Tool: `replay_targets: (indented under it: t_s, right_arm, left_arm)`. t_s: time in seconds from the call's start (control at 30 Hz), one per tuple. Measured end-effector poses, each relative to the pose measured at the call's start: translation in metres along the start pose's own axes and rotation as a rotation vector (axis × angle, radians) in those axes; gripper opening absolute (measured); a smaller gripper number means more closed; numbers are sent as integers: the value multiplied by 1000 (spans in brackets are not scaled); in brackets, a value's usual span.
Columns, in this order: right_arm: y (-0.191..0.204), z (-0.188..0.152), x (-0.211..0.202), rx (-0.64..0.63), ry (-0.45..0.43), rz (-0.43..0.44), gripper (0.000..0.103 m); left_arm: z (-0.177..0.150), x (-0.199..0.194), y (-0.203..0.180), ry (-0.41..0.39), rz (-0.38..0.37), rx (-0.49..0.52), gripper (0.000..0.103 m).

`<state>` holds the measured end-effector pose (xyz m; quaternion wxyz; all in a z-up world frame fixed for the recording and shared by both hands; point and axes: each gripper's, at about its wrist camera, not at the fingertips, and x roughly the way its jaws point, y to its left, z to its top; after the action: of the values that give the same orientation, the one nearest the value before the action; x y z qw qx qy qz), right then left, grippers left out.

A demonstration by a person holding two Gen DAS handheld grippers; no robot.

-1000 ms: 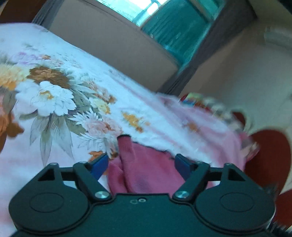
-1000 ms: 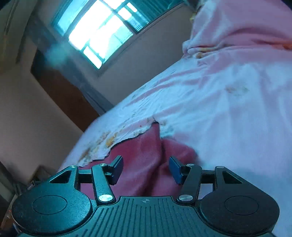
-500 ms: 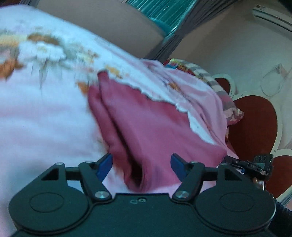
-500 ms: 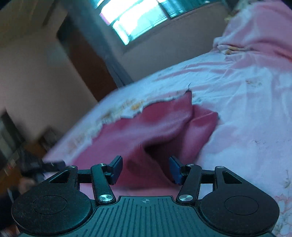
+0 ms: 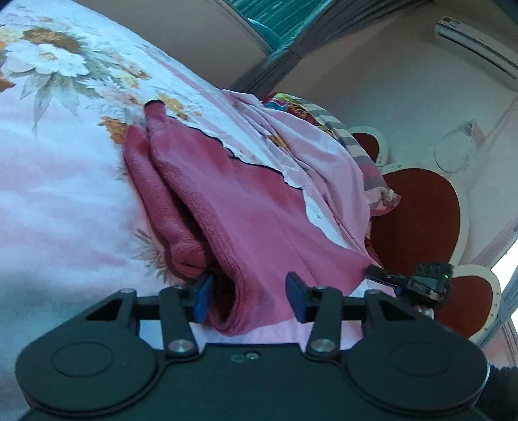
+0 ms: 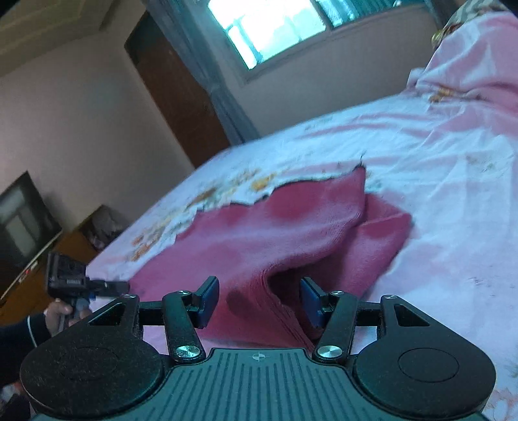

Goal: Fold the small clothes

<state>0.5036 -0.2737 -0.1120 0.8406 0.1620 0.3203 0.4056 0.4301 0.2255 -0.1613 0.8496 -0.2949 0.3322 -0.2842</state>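
Note:
A magenta knit garment lies loosely folded on a floral bed sheet. My left gripper sits at the garment's near edge. Its jaws are closing with a thick rolled fold of the cloth between the blue pads, and a gap still shows beside the right pad. In the right wrist view the same garment spreads ahead. My right gripper is at its other near corner, jaws closing, with a raised fold between the pads and not pinched.
A crumpled pink blanket and a red padded headboard lie beyond the garment. A hand holds the other gripper's handle at the left edge. A brown door, a window and a dark screen stand behind the bed.
Both grippers have come in low to the garment's near edge, and the views have swung. The left jaws have narrowed clearly around the fold, the right jaws slightly.

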Motion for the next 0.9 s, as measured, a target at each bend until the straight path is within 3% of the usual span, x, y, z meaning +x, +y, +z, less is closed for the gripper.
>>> replay_targets:
  t_s: [0.03, 0.07, 0.1, 0.13, 0.27, 0.37, 0.47, 0.5, 0.57, 0.6, 0.67, 0.73, 0.8, 0.83, 0.9]
  right_arm:
    - [0, 0, 2, -8, 15, -6, 24]
    - [-1, -2, 6, -10, 36, -5, 16]
    - [-2, -4, 9, -8, 48, -10, 13]
    - [-2, -7, 10, -6, 54, -17, 11]
    - [-8, -18, -10, 126, -19, 13, 8]
    - [-6, -41, -25, 219, -59, 35, 8]
    - [-24, -71, -12, 325, -35, -60, 8]
    - [-28, -74, -12, 350, -55, -47, 8]
    - [-24, -69, -15, 327, -74, -72, 9]
    - [-20, -67, -17, 313, -65, -84, 9]
    - [-11, -61, -27, 263, -78, -118, 9]
    - [4, -51, -43, 181, -145, -220, 9]
    - [29, -37, -49, 45, -205, -286, 9]
    - [42, -31, -44, -21, -218, -294, 9]
    - [60, -17, -22, -132, -215, -332, 9]
  left_arm:
    - [1, 3, -1, 11, 9, 12, 40]
    - [2, 6, -2, 28, 23, 32, 36]
    - [2, 9, -3, 47, 40, 49, 24]
    - [2, 12, -2, 60, 58, 59, 14]
    - [17, 2, -3, 30, -50, 74, 11]
    - [28, -4, -6, 61, -53, 120, 5]
    - [20, 13, 6, 175, 41, 121, 5]
    - [16, 16, 10, 185, 54, 106, 7]
    - [15, 12, 7, 155, 65, 93, 11]
    - [15, 8, 3, 133, 66, 89, 22]
    - [15, -3, -7, 82, 59, 103, 32]
    - [16, -13, -22, 22, 114, 136, 48]
    - [20, -18, -42, -59, 136, 167, 54]
    - [23, -16, -55, -113, 156, 198, 71]
    - [27, 4, -81, -184, 182, 267, 90]
